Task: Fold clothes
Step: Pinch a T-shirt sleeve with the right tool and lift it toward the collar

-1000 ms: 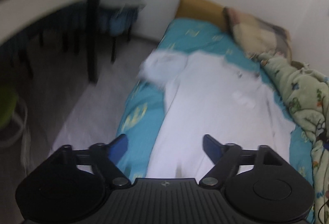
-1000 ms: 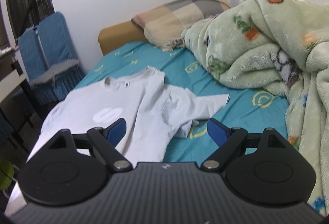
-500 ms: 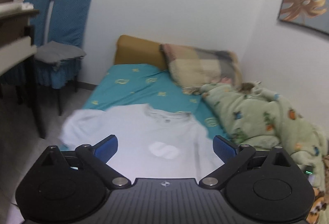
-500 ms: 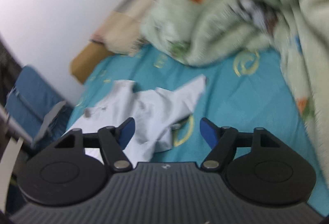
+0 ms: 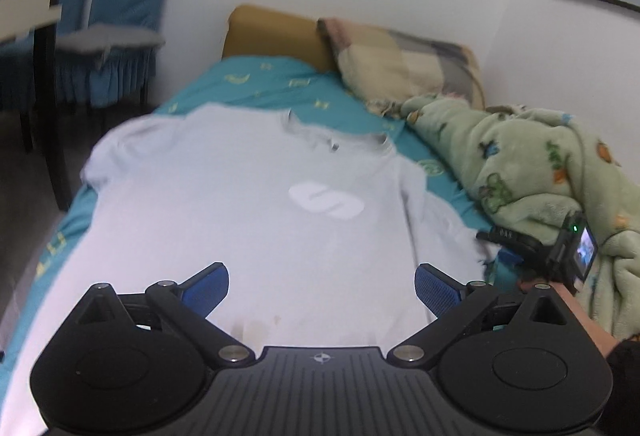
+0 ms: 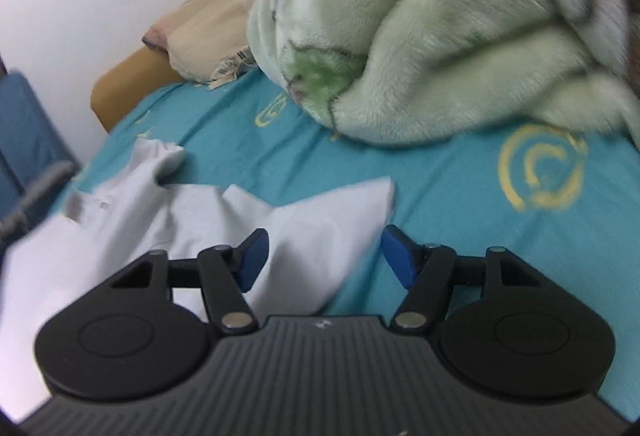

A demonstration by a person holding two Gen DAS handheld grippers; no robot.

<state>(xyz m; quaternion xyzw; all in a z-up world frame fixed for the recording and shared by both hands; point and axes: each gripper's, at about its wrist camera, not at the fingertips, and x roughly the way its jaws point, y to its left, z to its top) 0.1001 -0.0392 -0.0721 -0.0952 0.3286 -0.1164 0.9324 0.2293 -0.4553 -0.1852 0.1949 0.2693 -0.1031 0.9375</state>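
Observation:
A white T-shirt [image 5: 248, 211] with a pale logo on the chest lies face up on the teal bed sheet [image 5: 280, 83], collar toward the pillow. My left gripper [image 5: 322, 286] hovers open over the shirt's lower body with nothing between its blue pads. In the right wrist view the shirt's crumpled right sleeve [image 6: 320, 220] lies on the sheet. My right gripper [image 6: 324, 256] is just above it, jaws closing, the sleeve between the pads [image 6: 254, 256] but not pinched. The right gripper [image 5: 516, 248] also shows at the sleeve's edge in the left wrist view.
A bunched green fleece blanket [image 6: 440, 35] fills the bed's right side, close to the sleeve. A patchwork pillow [image 5: 400, 63] and mustard cushion [image 5: 276, 31] sit at the head. Blue-covered chairs [image 5: 112, 19] and a dark table leg [image 5: 52, 107] stand left of the bed.
Both grippers have dropped closer to the bed. The left view swung over the shirt's body. The right gripper came down over the right sleeve and its jaws have narrowed.

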